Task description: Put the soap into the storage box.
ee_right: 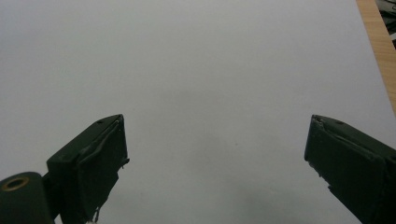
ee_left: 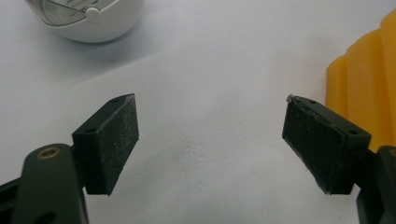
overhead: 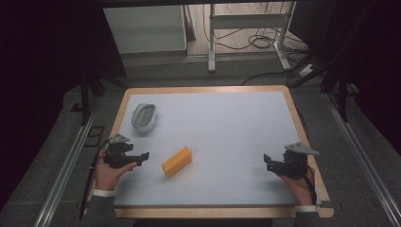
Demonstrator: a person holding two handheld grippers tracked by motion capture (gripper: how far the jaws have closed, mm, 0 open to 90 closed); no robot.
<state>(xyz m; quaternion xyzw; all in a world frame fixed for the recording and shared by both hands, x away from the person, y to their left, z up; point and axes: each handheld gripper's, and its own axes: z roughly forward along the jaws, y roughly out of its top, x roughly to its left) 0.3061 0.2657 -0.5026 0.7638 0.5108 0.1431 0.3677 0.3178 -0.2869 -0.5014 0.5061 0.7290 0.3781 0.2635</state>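
- On the pale blue mat, which covered a wood-edged table, lay a yellow-orange block, left of centre and toward the near edge, its long side running diagonally.
- Farther back and to the left, near the mat's far-left corner, sat a white oval dish with a ridged inner surface; it was well apart from the block.
- At the left edge of the mat, the left gripper was held in a hand, pointing right toward the block, near it but not touching.
- From the left gripper view, its jaws stood spread wide over bare mat, with nothing between them; the block showed just beyond the right-hand jaw and the dish at the upper left.
- At the right edge of the mat, the right gripper was held in the other hand, pointing left, well apart from the block.
- From the right gripper view, its jaws were likewise spread wide, with only bare mat between them and the table's wooden rim at the upper right.
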